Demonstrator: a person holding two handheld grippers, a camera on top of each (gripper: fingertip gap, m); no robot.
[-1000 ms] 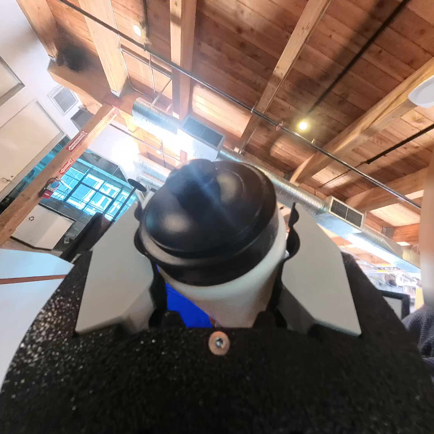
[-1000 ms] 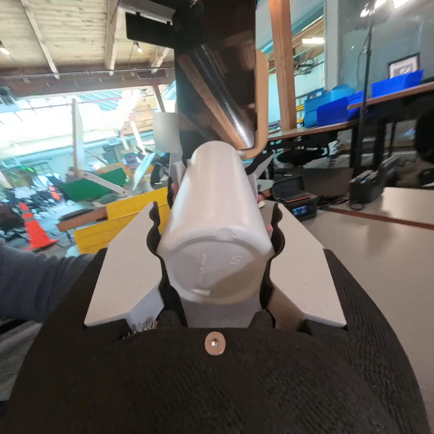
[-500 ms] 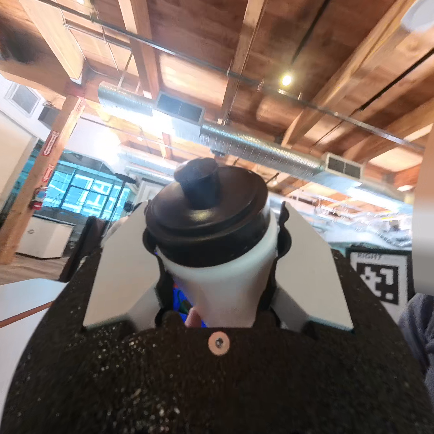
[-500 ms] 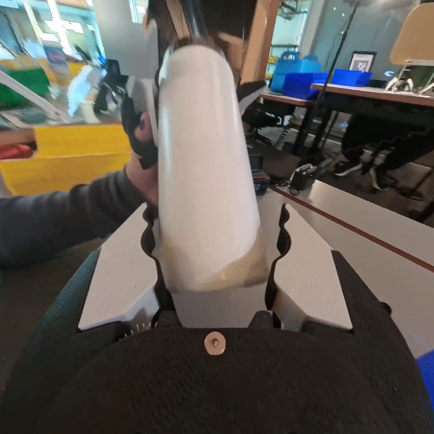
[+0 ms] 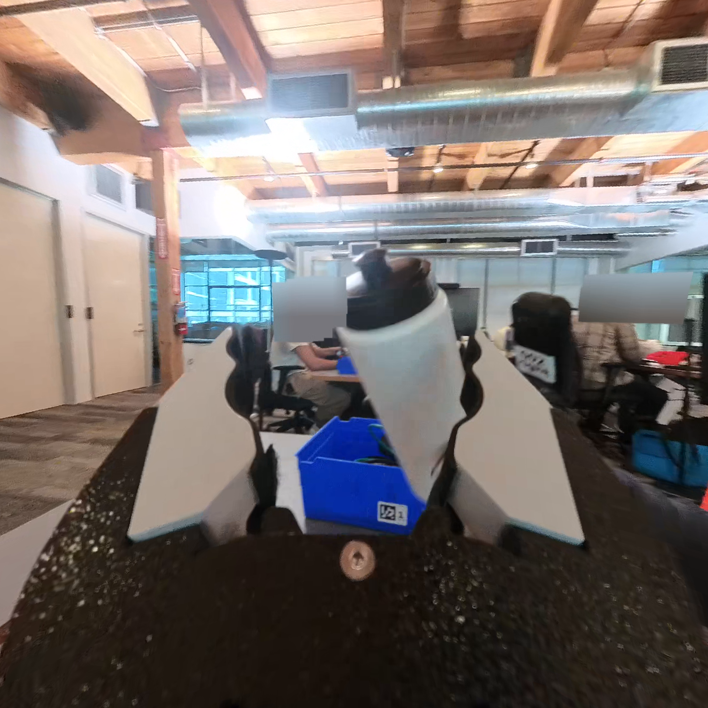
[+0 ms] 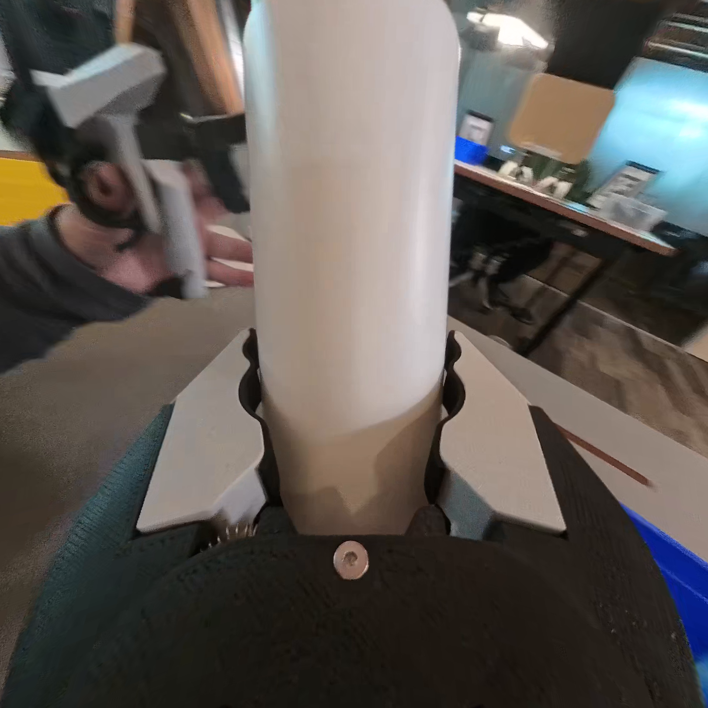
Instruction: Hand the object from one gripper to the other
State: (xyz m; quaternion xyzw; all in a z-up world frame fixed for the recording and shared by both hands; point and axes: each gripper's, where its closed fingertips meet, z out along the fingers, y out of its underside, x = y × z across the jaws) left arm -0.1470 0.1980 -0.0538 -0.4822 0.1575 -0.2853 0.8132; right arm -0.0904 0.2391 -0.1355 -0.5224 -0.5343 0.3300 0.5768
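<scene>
Gripping the lower body of a tall white plastic bottle with a black screw cap (image 6: 350,214), the right gripper (image 6: 350,406) has its two grey fingers (image 6: 207,440) pressed against the bottle's sides, so the bottle rises between them and fills the middle of the right wrist view. Only the white body shows there; the cap is cut off at the top edge.

The left wrist view supplies what that view lacks: the black cap with its knob at the top of the bottle (image 5: 406,367), which leans to the right. Here the left gripper (image 5: 352,402) is spread wide, a clear gap lying between its left finger (image 5: 195,440) and the bottle, while the bottle's right side lies against or just beside the right finger; contact there cannot be told. Through the gap a blue plastic bin (image 5: 344,482) bearing a small white sticker sits on a pale table (image 5: 283,479), with seated people at desks behind.

Seen from the right wrist camera, the left gripper (image 6: 153,161) is blurred off to the left of the bottle, apart from it, held by a hand (image 6: 153,256) in a dark sleeve.
</scene>
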